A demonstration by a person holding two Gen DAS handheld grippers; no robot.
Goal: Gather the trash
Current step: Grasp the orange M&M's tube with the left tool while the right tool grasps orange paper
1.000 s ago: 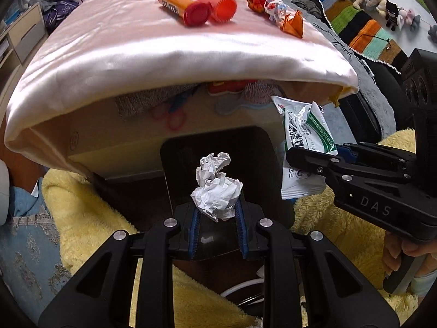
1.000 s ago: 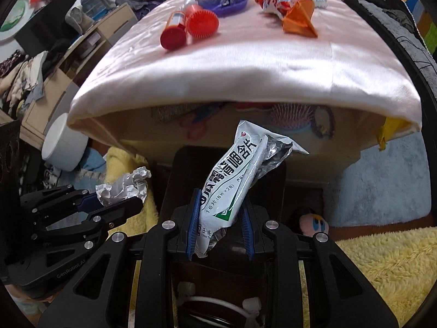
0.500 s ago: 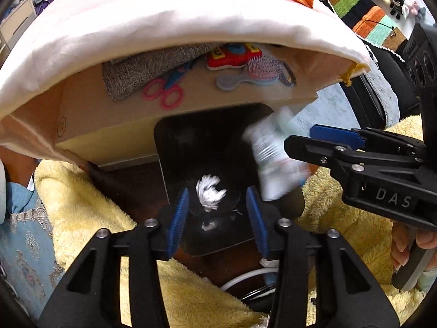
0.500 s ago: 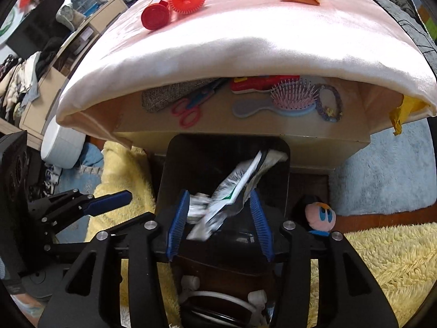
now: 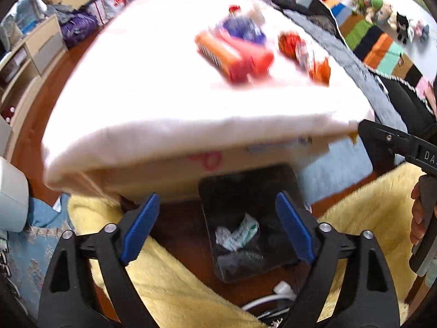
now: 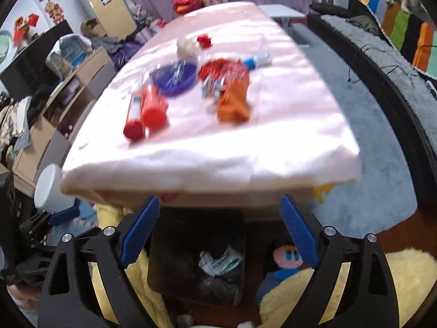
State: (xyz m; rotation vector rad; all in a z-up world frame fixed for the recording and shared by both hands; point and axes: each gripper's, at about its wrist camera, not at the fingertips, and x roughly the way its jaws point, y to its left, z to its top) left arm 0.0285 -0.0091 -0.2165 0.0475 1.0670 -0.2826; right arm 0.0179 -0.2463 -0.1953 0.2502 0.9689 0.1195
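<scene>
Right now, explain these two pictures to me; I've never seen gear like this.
No robot here: a person holds a two-finger clamp tool in each hand, each with a camera looking along its blue-padded fingers. One picture comes from the left gripper, the other from the right gripper. Both stand open and hold nothing. Below them sits a black trash bin with a crumpled paper ball and a green-and-white wrapper inside. Behind it a pink-covered table carries more litter, blurred: an orange tube, a purple dish and an orange packet.
</scene>
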